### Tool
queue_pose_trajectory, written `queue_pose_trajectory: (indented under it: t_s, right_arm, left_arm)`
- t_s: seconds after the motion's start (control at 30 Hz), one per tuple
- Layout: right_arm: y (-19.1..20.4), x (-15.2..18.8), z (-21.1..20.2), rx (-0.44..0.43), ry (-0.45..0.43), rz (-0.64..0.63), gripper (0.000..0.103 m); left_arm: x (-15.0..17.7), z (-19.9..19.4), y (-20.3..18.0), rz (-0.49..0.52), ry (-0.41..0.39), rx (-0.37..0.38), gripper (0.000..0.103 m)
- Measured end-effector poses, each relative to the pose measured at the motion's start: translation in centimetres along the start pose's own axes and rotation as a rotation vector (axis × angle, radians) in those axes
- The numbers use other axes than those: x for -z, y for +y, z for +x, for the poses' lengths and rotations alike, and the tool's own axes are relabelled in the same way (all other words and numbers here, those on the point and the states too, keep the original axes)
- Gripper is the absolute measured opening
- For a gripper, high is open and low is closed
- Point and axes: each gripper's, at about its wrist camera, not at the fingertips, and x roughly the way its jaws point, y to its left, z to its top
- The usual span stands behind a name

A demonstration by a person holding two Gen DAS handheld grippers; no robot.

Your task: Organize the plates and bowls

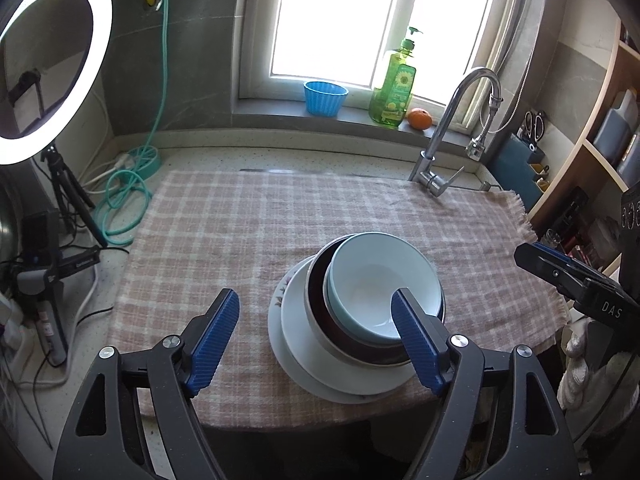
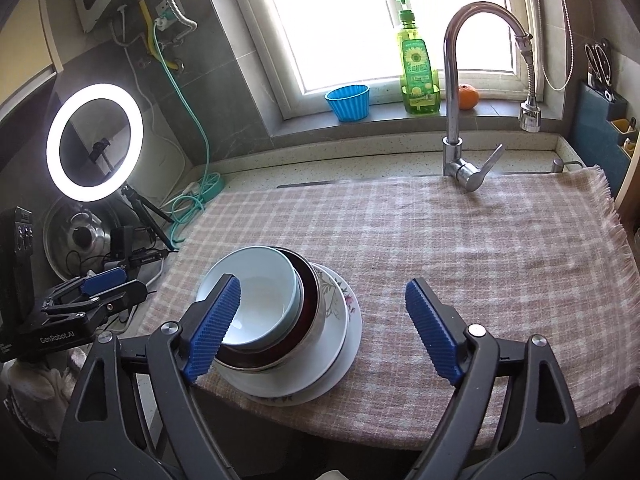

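Bowls sit nested on stacked plates near the cloth's front edge; left gripper spread, empty. In the right view, the right gripper gapes empty beside the stack. Stacking looks finished; nothing else left loose.

Stacked near the front edge of the checked cloth: pale blue bowl nested in a dark bowl, on white plates. Left gripper spread wide above that cloth, holding nothing, its right pad over the blue bowl's rim. Right gripper at the cloth's right edge. Faucet behind the cloth.
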Motion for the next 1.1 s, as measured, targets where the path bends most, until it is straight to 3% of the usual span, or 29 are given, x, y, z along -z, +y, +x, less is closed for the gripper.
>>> queue_pose_trajectory:
  t_s: [0.57, 0.97, 1.1]
  right_arm:
    - [-0.29, 0.34, 0.15, 0.000, 0.011, 0.006, 0.087]
    - [-0.33, 0.20, 0.53, 0.006, 0.021, -0.008, 0.087]
    - [-0.29, 0.21, 0.63, 0.007, 0.023, -0.011, 0.087]
  left_arm:
    - [-0.14, -0.01, -0.19, 0.004, 0.001, -0.004, 0.079]
    - [-0.26, 0.09, -0.18, 0.021, -0.001, -0.072, 0.079]
    - [-0.33, -0.09, 0.02, 0.010, -0.016, -0.064, 0.079]
